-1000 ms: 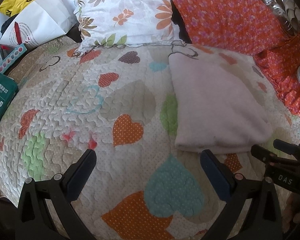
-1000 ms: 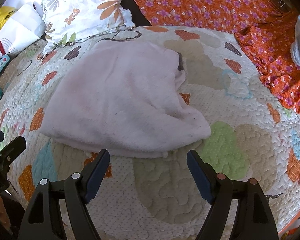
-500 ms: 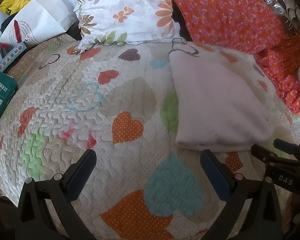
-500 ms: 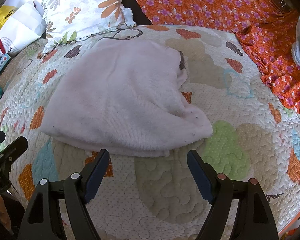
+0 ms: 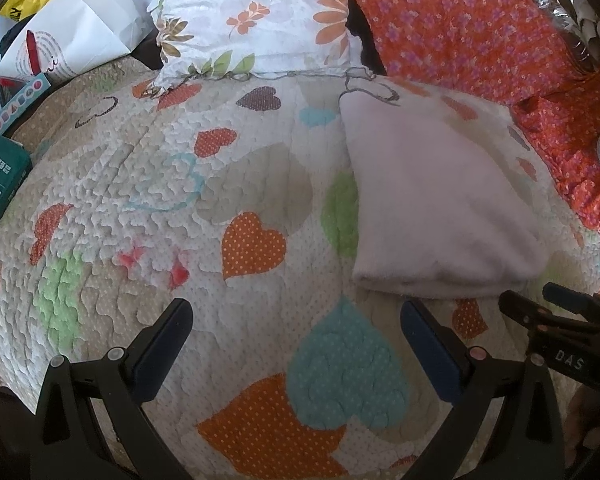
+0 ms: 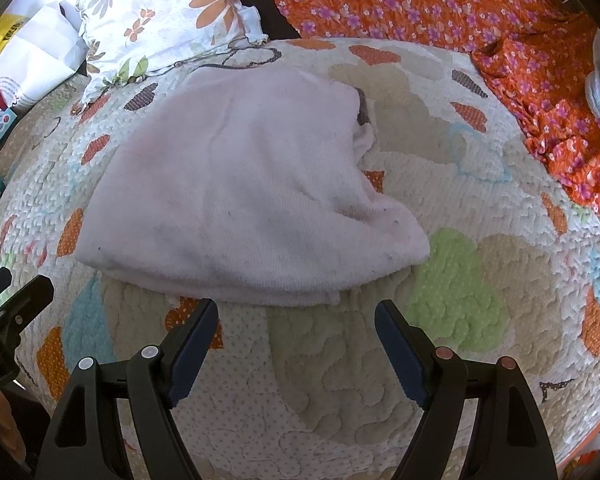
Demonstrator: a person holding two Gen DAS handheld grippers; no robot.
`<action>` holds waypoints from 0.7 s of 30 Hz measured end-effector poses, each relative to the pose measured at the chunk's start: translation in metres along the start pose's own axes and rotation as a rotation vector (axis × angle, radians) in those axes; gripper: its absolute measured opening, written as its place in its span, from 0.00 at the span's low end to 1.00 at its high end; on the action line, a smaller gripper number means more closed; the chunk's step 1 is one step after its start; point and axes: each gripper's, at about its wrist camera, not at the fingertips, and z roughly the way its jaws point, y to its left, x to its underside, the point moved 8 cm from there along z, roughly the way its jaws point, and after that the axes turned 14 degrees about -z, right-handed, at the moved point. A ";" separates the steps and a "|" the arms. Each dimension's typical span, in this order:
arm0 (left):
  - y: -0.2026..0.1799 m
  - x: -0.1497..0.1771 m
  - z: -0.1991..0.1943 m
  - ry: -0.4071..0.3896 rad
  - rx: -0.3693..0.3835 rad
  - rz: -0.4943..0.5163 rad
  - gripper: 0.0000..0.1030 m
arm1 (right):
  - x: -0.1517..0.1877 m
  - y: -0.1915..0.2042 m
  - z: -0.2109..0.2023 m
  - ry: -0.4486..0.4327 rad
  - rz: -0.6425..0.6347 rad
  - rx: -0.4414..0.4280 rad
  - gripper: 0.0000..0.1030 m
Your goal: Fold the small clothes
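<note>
Both views are lit by soft, even daylight; its source cannot be told. Only faint shadows are cast, the clearest under the near edge of the pale pink garment [image 6: 240, 196] just ahead of the fingertips. The quilt [image 5: 140, 184] beyond the fingers is rendered slightly washed out. Strong fisheye bending and dark vignetting are seen at the corners. Mild softness is noted throughout.
</note>
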 end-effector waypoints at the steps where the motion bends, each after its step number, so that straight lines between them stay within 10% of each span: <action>1: 0.000 0.001 0.001 0.007 0.001 -0.002 1.00 | 0.000 -0.001 0.001 0.004 0.003 -0.005 0.83; 21: -0.003 0.006 0.005 0.038 0.037 -0.008 1.00 | 0.004 -0.005 0.006 0.023 0.039 -0.026 0.83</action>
